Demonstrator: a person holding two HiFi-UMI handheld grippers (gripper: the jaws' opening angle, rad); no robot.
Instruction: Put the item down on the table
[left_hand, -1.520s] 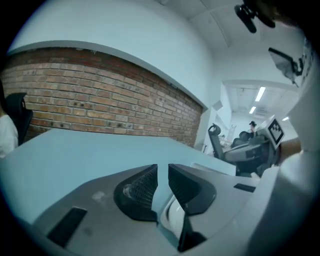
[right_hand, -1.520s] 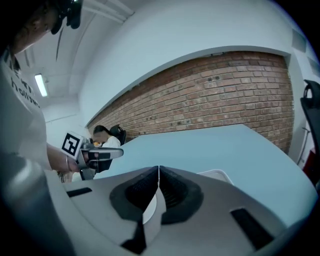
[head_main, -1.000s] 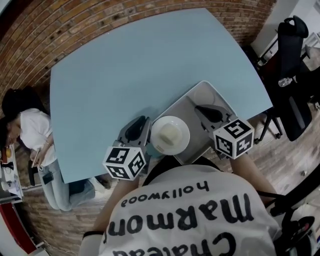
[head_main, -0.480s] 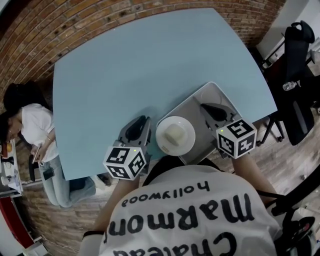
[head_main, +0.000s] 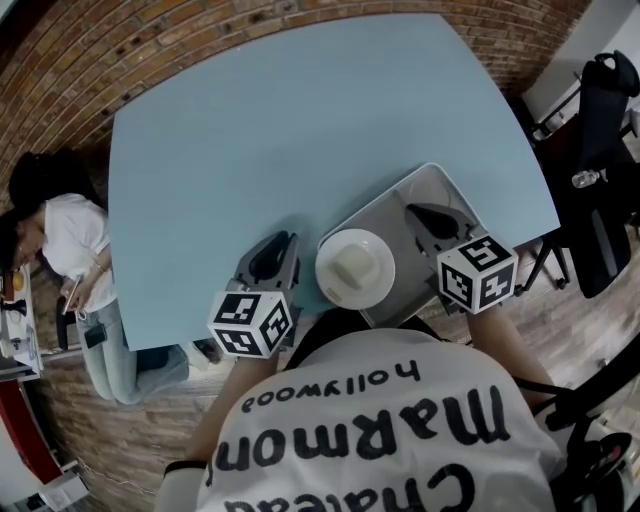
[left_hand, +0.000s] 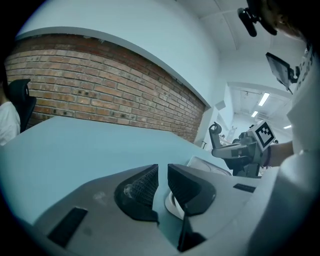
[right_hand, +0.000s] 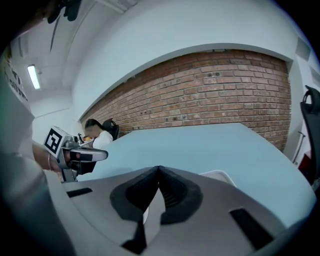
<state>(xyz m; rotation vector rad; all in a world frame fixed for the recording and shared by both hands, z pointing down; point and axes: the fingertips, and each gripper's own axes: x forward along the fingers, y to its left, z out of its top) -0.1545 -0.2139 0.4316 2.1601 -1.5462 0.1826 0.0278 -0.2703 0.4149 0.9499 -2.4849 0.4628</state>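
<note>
A grey tray (head_main: 385, 225) lies at the near edge of the light blue table (head_main: 300, 130), partly overhanging it. On the tray's near left part stands a white bowl (head_main: 355, 268) with a pale lump in it. My left gripper (head_main: 283, 243) is over the table just left of the tray, its jaws a narrow gap apart with nothing between them (left_hand: 162, 167); the bowl's rim (left_hand: 172, 204) shows low beside it. Over the tray's right side, my right gripper (head_main: 413, 212) has its jaw tips touching (right_hand: 159, 169), and the tray's corner (right_hand: 220, 176) shows beyond them.
A person in a white top (head_main: 50, 250) sits beyond the table's left edge. A black office chair (head_main: 597, 150) stands off the right edge. A brick wall (right_hand: 215, 95) runs behind the far side. My own body is close against the near edge.
The view has shifted a little. Both grippers, the tray and the bowl keep nearly the same places relative to each other.
</note>
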